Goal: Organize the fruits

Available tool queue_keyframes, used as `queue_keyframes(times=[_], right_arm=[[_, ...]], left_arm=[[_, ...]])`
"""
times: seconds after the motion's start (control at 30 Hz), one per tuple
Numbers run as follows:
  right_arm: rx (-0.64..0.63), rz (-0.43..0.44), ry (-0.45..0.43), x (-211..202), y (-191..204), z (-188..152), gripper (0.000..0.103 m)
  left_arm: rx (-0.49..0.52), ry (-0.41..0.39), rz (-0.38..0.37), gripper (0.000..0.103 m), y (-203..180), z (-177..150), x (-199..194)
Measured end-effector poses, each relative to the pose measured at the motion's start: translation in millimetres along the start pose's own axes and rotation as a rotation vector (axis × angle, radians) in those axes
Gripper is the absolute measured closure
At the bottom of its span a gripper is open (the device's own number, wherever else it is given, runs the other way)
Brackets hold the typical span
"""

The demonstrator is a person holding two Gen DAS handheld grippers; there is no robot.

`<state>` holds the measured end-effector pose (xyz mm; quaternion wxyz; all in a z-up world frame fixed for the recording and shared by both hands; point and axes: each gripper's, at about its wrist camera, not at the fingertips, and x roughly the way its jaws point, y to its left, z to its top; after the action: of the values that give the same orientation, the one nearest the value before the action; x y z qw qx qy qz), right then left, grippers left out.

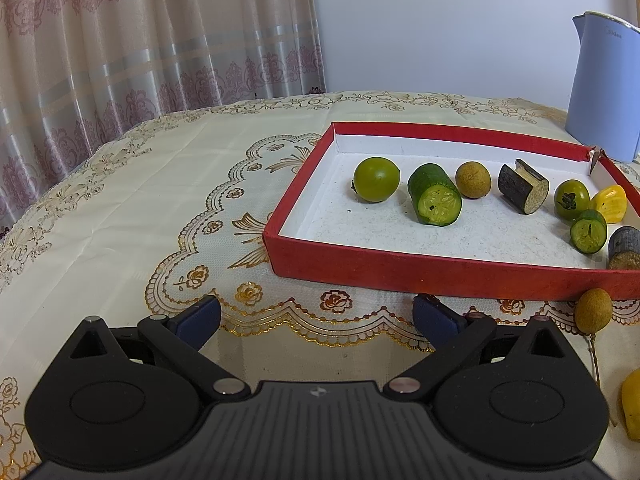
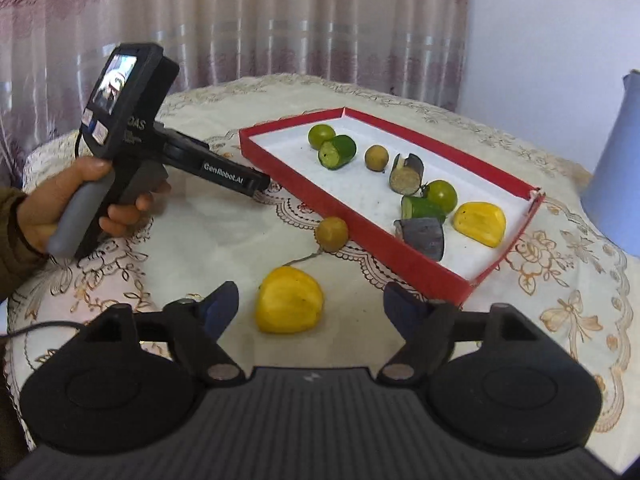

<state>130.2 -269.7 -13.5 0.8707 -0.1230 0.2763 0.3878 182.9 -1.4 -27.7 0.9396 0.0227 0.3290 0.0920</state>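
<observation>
A red tray (image 2: 372,240) with a white floor holds two green tomatoes, two cucumber pieces, a brown longan (image 2: 376,157), two dark cut pieces and a yellow fruit piece (image 2: 479,224). On the cloth outside its near wall lie a second longan (image 2: 331,234) with a stem and another yellow fruit piece (image 2: 289,300). My right gripper (image 2: 312,300) is open, and that yellow piece sits between its fingers, untouched by either pad. My left gripper (image 1: 318,314) is open and empty, short of the tray's (image 1: 400,270) near wall. A hand holds it at the left of the right wrist view.
A pale blue kettle (image 1: 600,92) stands behind the tray's far right corner. The round table wears a cream lace cloth (image 1: 160,200), with a patterned curtain behind. A cable trails from the left gripper's handle.
</observation>
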Motion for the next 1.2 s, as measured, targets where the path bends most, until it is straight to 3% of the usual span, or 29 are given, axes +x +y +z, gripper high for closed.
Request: queue_keyframes(times=[0.17, 0.27, 0.33, 0.37, 0.5, 0.63, 0.73, 0.8, 0.9, 0.93, 0.97, 1.0, 1.13, 1.2], right_arm=[[-0.002, -0.011, 0.016, 12.7, 10.6, -1.1, 0.032], [0.025, -0.037, 0.04, 23.9, 14.7, -4.0, 0.044], [0.061, -0.043, 0.024, 24.1, 16.2, -6.6, 0.061], [0.073, -0.062, 0.019, 23.3, 18.0, -7.5, 0.064], [0.103, -0.153, -0.01, 18.0, 30.0, -11.8, 0.065], [0.152, -0.371, -0.071, 2.1, 39.9, -20.8, 0.065], [0.229, -0.362, -0.123, -11.5, 36.6, -32.7, 0.065], [0.259, -0.352, -0.129, -14.1, 34.1, -37.0, 0.065], [0.258, -0.386, -0.144, -16.5, 34.1, -35.7, 0.065], [0.261, -0.388, -0.145, -15.8, 34.4, -34.7, 0.065], [0.263, -0.393, -0.146, -14.6, 34.6, -34.5, 0.065], [0.259, -0.397, -0.142, -13.2, 35.0, -34.5, 0.065], [0.241, -0.431, -0.153, -14.4, 40.9, -34.5, 0.065], [0.253, -0.435, -0.156, -15.8, 39.5, -35.0, 0.065]], left_arm=[[0.0, 0.001, 0.0, 0.0, 0.5, 0.3, 0.4], [-0.001, 0.001, -0.001, 0.0, 0.3, 0.3, 0.1], [0.0, 0.001, 0.0, 0.0, 0.5, 0.5, 0.1], [0.0, 0.001, 0.0, 0.0, 0.8, 0.7, 0.2], [-0.008, -0.015, -0.018, 0.0, 2.2, 0.4, -2.5], [0.01, -0.092, -0.141, 0.0, -2.7, -2.1, -19.7], [0.071, -0.137, -0.286, 0.0, -17.1, -5.0, -36.7], [0.132, -0.162, -0.335, 0.0, -31.1, -7.7, -48.3], [0.258, -0.2, -0.302, 0.001, -59.1, -13.6, -63.4], [0.303, -0.208, -0.273, 0.015, -67.9, -15.9, -66.1], [0.347, -0.206, -0.244, 0.056, -77.8, -18.0, -67.9], [0.367, -0.186, -0.233, 0.07, -83.2, -17.8, -67.3], [0.31, -0.07, -0.345, 0.071, -87.4, -9.4, -55.8], [0.273, -0.046, -0.402, 0.062, -84.8, -6.2, -52.6]])
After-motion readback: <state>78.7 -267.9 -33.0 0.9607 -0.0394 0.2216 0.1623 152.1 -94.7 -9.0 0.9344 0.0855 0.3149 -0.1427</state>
